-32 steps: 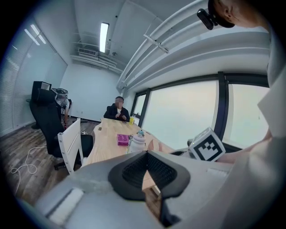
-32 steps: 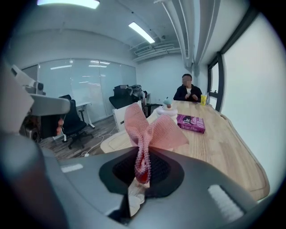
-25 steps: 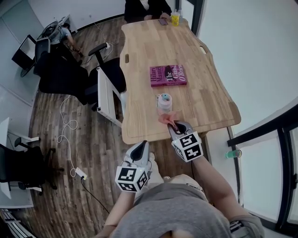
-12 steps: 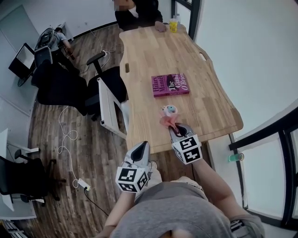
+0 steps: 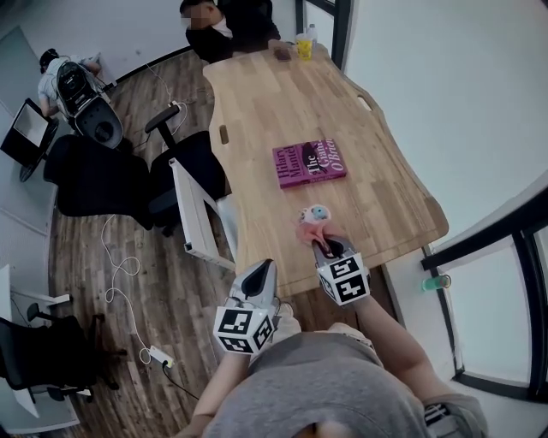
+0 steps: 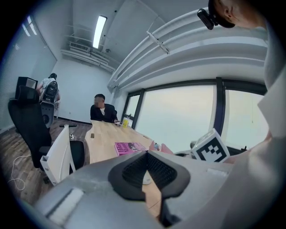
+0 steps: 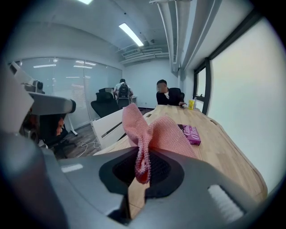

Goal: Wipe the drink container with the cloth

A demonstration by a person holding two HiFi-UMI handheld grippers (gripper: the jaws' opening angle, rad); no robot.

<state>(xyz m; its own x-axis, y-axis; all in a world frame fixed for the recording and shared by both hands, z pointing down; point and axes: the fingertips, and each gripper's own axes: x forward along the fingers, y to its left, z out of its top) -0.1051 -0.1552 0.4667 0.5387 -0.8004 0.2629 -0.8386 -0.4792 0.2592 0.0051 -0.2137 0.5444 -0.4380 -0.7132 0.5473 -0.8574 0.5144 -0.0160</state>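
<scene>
**Cloth at the container, wiping barely judged begun**

Wood fills the middle of the head view: a long table running from top centre down toward us, with a pink book at mid-frame and a yellow cup at the far end, beside a seated person. A chair stands left of the table. Below the book sits the container, near the table's lower edge. The pink cloth bunches just under it in the frame and appears to touch its near side. The right gripper reaches in from below, and the left gripper hangs off the table at lower centre, well apart from the container.

From the left gripper view, we see the left gripper with its jaws pressed together on nothing. The book lies beyond, left of centre.

From the right gripper view, the right gripper pinches the cloth, which stands up between the jaws at centre frame and hides the container. The book shows to the right.

We judge that picking up the cloth is done and contact is just made. How much has been wiped we cannot tell. The rubbing round the container's sides looks left to do, and nothing steadies the container.
</scene>
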